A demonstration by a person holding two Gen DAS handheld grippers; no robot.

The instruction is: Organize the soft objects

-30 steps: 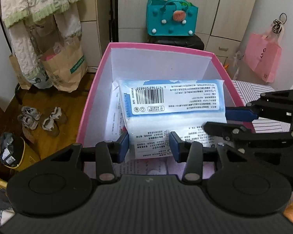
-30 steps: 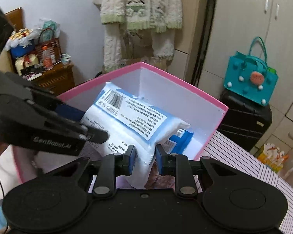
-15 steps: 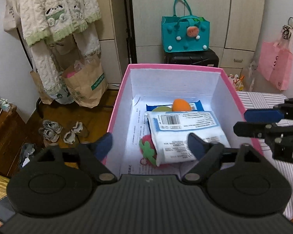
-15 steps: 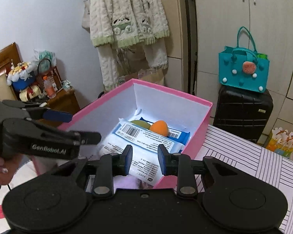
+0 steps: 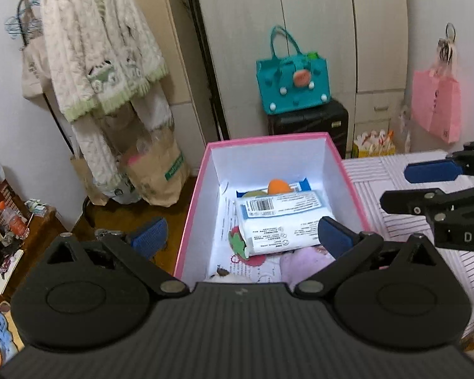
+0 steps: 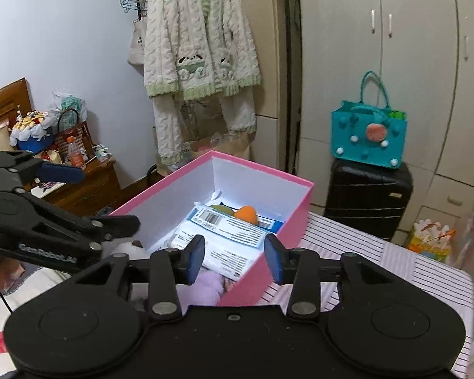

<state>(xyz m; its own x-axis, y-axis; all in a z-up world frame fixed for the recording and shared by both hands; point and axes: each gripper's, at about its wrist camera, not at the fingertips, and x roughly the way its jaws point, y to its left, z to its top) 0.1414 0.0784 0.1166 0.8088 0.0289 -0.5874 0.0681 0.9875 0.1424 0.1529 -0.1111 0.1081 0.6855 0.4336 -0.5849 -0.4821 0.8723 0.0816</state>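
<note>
My left view looks straight down into the pink box [image 5: 192,208], so I see its white inner walls and, near the front, a red felt-like piece with a green leaf [image 5: 237,241] that my right view hides behind the box wall. My right view instead shows the box from its corner, resting on a striped cloth [image 6: 379,262], and a fluffy white plush [image 6: 126,248] at the near end. Both views show one soft, crinkly white-and-blue wipes pack [image 5: 278,221] lying flat in the box, untouched, with one smooth orange egg-shaped toy [image 5: 278,186] behind it and one fuzzy lilac plush [image 5: 303,262] in front. My left hand-held gripper [image 5: 240,237] has its two blue-padded fingers spread as wide as they go and widening, nothing between them but air above the box. My right hand-held gripper [image 6: 233,257] is partly apart and opening, also empty, above the box's near corner. One teal felt bag [image 6: 368,139] sits on a black suitcase [image 6: 368,199].
</note>
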